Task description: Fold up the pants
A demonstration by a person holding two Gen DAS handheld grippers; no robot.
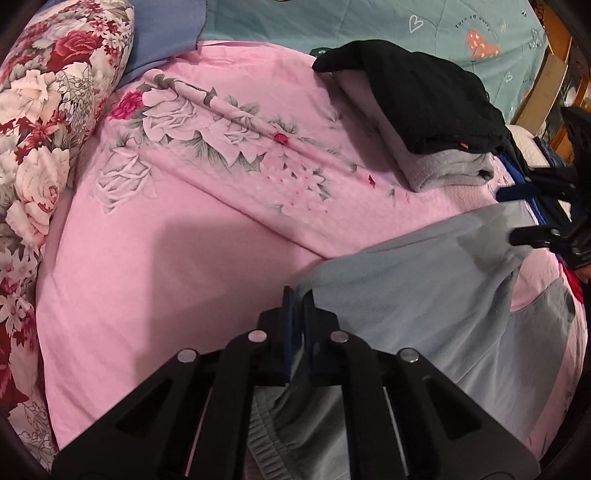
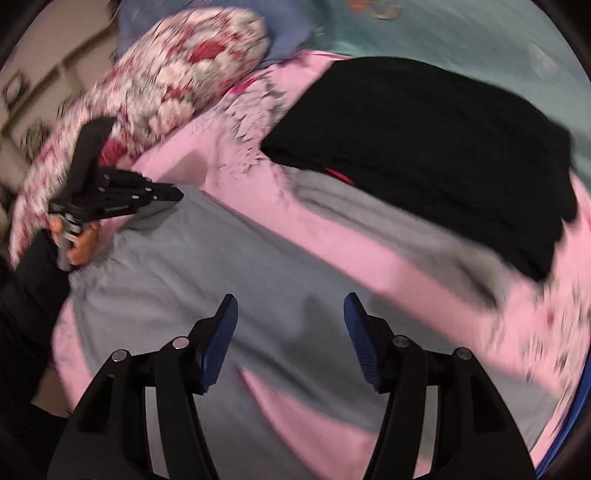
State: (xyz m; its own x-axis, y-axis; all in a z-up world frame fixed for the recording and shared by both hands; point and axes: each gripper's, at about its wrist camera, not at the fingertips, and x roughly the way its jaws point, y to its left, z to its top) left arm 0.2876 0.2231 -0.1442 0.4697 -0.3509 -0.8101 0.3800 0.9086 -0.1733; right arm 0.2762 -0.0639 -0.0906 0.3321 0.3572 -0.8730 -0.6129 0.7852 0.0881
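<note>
Light grey-blue pants (image 1: 436, 295) lie spread on a pink floral bedsheet (image 1: 166, 258). My left gripper (image 1: 298, 295) is shut on the pants' edge near the elastic waistband (image 1: 262, 435). In the right wrist view the pants (image 2: 221, 277) fill the middle, and my left gripper (image 2: 173, 195) pinches their far left corner. My right gripper (image 2: 290, 306) is open and empty, just above the pants. It also shows at the right edge of the left wrist view (image 1: 524, 212), jaws apart.
A stack of folded clothes, black (image 1: 424, 92) on grey (image 1: 450, 166), sits at the back right; it shows as black cloth (image 2: 424, 155) in the right wrist view. A floral pillow (image 1: 44, 129) lies along the left. A teal quilt (image 1: 369, 22) lies behind.
</note>
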